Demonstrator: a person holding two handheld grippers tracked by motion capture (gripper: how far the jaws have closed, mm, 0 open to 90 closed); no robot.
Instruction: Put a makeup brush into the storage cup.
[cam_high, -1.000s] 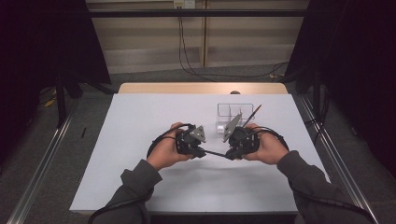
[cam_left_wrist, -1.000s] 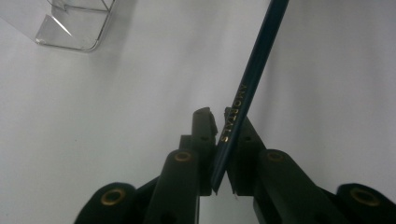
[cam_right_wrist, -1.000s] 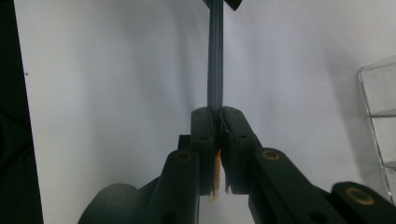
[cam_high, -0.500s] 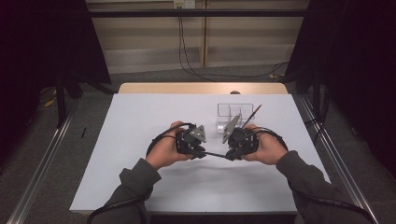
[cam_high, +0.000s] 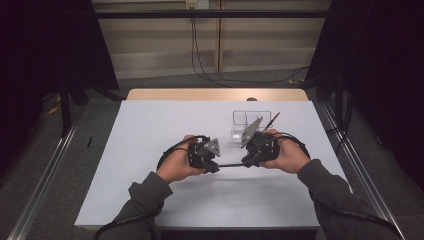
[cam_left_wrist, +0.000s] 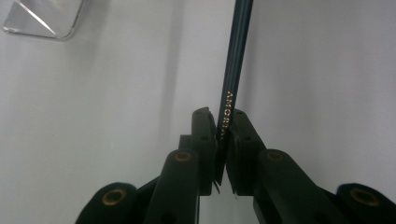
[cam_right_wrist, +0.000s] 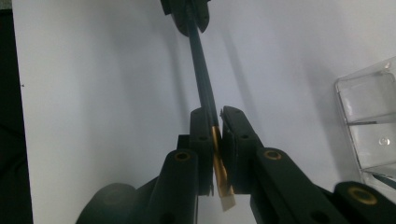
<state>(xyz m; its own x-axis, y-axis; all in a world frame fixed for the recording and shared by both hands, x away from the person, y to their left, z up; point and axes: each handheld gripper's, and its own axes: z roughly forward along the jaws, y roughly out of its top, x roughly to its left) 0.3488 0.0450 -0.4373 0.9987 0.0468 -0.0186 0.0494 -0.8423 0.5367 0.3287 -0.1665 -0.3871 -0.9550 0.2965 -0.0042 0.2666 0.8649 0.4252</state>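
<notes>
A dark pencil (cam_high: 231, 164) with gold lettering spans level between both grippers, just above the white table (cam_high: 150, 130). My left gripper (cam_high: 216, 167) is shut on the pencil's shaft (cam_left_wrist: 238, 46); its jaws (cam_left_wrist: 222, 126) have just been closing, with the pencil between them. My right gripper (cam_high: 247, 162) is shut on the other end, where the gold ferrule and white eraser sit between its jaws (cam_right_wrist: 217, 121). In the right gripper view the pencil (cam_right_wrist: 201, 60) runs up to the left gripper (cam_right_wrist: 191, 16).
A clear plastic compartment box (cam_high: 250, 122) stands just beyond the right gripper, with a thin orange-tipped stick (cam_high: 274, 119) leaning in it. The box's corner (cam_left_wrist: 44, 18) and side (cam_right_wrist: 369, 126) appear in the gripper views. Metal rails run along both table sides.
</notes>
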